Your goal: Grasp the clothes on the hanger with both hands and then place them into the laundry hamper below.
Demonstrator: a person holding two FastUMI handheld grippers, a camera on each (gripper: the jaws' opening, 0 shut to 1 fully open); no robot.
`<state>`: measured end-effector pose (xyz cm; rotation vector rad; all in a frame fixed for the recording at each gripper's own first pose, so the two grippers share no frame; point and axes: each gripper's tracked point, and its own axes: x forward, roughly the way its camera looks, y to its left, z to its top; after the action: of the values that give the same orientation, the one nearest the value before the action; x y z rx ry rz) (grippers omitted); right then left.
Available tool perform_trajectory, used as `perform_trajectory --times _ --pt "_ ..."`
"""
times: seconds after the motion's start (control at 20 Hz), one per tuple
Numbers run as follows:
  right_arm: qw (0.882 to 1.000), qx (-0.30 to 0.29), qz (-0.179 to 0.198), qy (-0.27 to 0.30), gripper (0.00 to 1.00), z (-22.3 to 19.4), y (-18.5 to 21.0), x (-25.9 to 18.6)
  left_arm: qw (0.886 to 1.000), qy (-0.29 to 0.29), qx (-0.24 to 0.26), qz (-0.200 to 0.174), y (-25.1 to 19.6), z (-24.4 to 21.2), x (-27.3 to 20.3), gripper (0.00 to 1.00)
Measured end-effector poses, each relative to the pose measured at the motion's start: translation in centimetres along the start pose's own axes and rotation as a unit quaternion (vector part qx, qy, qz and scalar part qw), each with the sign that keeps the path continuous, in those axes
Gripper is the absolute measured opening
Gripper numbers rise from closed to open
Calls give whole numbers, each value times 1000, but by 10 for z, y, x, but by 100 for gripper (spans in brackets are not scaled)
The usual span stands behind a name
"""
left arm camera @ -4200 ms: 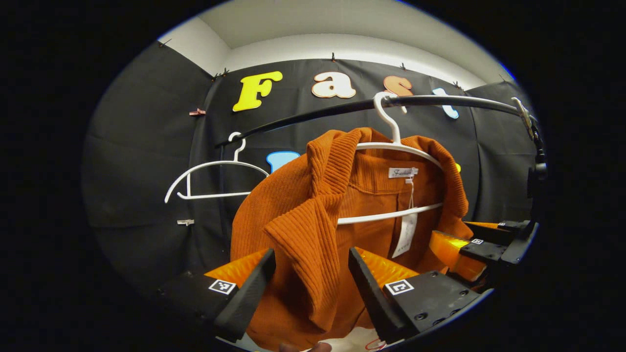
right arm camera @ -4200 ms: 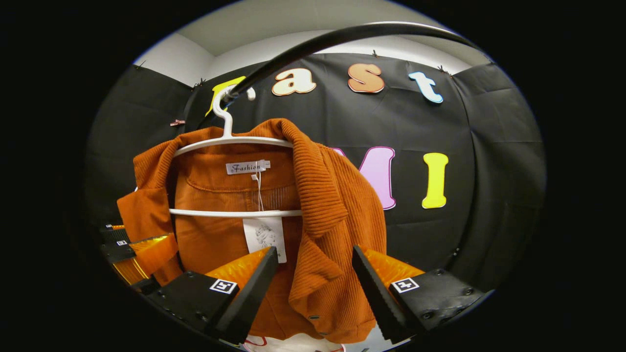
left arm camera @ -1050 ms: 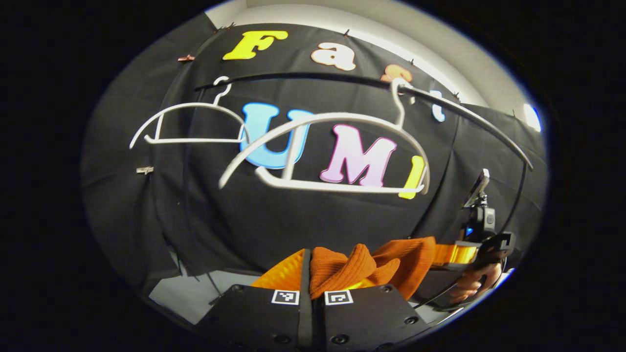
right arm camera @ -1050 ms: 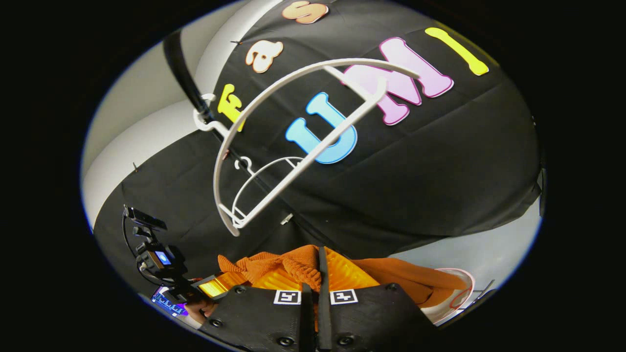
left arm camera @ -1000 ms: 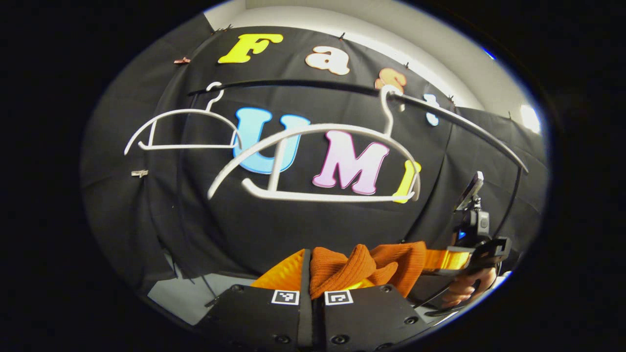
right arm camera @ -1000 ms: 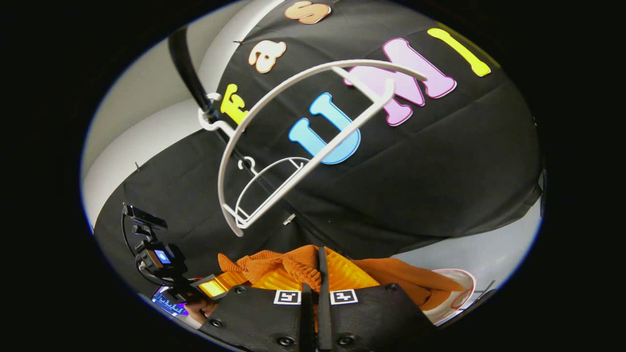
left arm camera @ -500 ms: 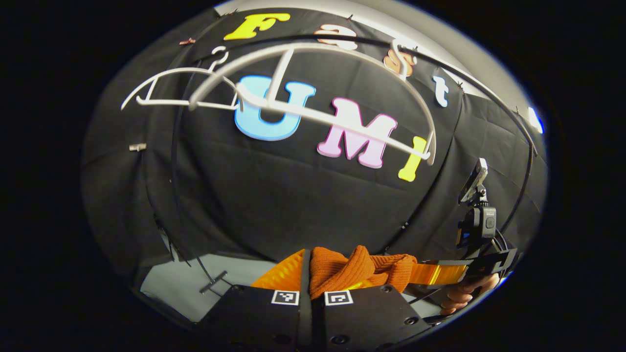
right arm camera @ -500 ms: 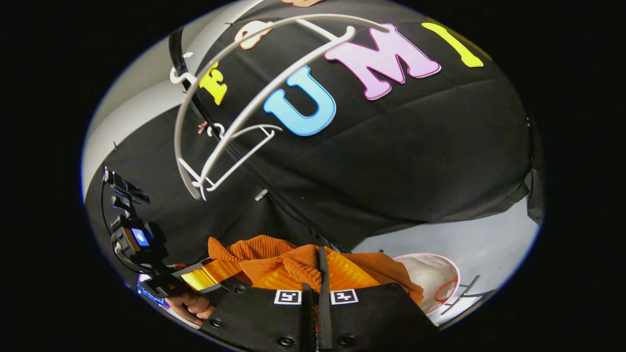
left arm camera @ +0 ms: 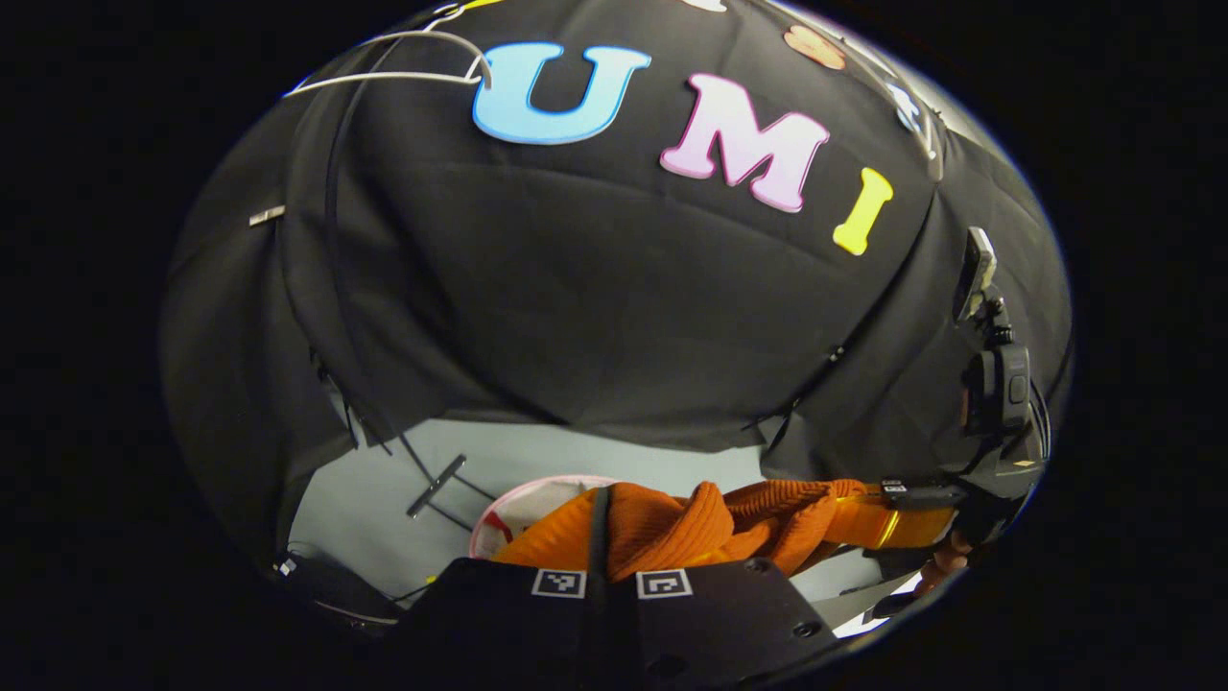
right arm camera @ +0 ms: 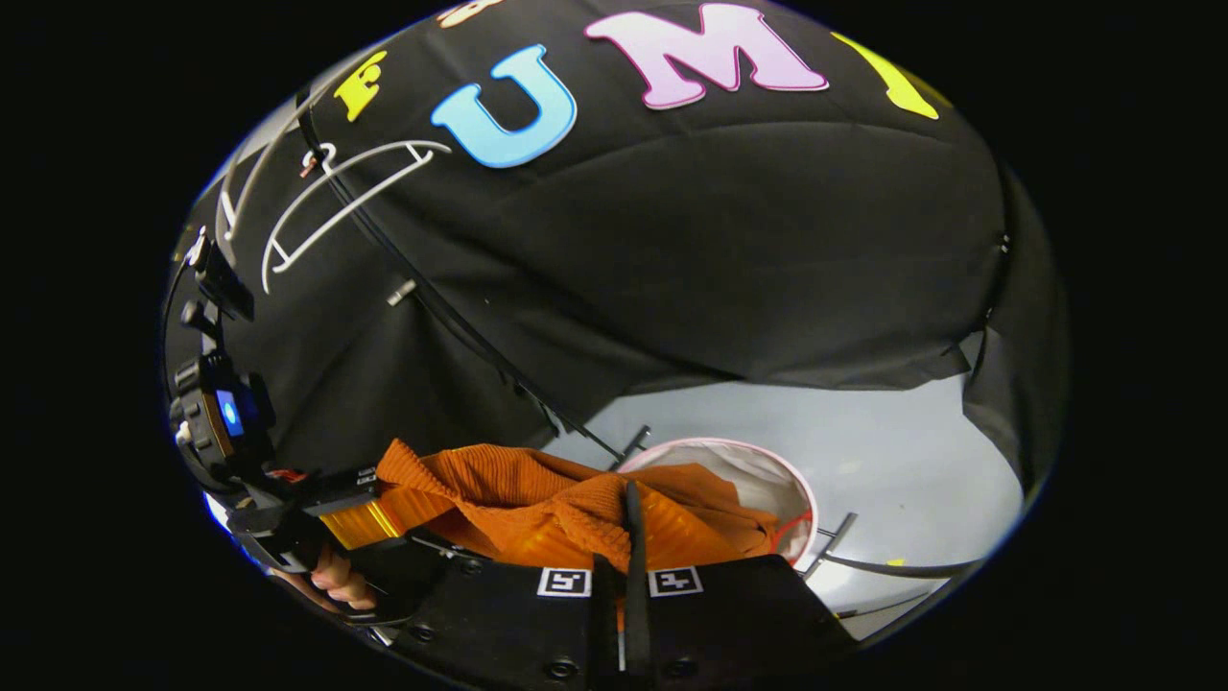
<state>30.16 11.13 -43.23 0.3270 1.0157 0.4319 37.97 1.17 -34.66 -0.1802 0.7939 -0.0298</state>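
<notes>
Both hand-held grippers (left arm camera: pixel 602 537) (right arm camera: pixel 628 523) clamp the orange garment (right arm camera: pixel 499 494) just above the hamper's rim (right arm camera: pixel 767 461), floor (right arm camera: pixel 883 480) open beyond.

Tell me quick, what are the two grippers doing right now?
Left gripper: closed, jaws pinching the orange garment.
Right gripper: closed on the same orange garment, above the hamper.

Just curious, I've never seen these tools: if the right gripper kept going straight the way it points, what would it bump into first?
Probably the hamper: beyond the right gripper, shut on the orange garment, its rim lies just ahead. Depth is hard to judge.
</notes>
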Motion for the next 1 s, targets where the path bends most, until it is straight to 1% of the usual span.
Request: perform_trajectory --times 0.2,0.25,0.3,0.4,0.45,0.5,0.55,0.6,0.65,0.7,0.75,0.8,1.0 --pt "998 0 -39 49 7 -32 -31 29 998 65 -2 28 4 -25 20 5" --pt "997 1 -47 60 11 -40 -39 37 996 83 -6 34 2 -35 27 5" --pt "996 3 -55 70 7 -46 -45 44 994 101 -10 38 2 -41 32 5" --pt "993 2 -76 87 7 -58 -58 54 989 138 -17 44 2 -56 36 5" --pt "992 4 -83 100 7 -63 -63 59 987 153 -14 51 5 -63 39 5" --pt "990 14 -80 112 10 -71 -64 62 985 163 -11 55 6 -69 42 5" --pt "988 16 -95 123 40 -72 -72 56 984 173 -14 47 4 -75 45 6" --pt "986 17 -108 127 69 -75 -79 60 982 181 -16 42 2 -79 45 37" --pt "984 18 -119 128 99 -76 -87 62 982 181 -13 46 6 -83 50 68" --pt "984 20 -124 128 100 -77 -87 63 982 178 -8 56 5 -80 51 99" --pt "983 23 -128 127 97 -77 -87 61 983 178 -7 52 6 -83 54 97" --pt "983 23 -134 125 97 -75 -90 61 983 177 -6 48 4 -83 57 95" --pt "981 15 -158 112 99 -69 -94 51 984 173 -14 44 0 -77 47 95"
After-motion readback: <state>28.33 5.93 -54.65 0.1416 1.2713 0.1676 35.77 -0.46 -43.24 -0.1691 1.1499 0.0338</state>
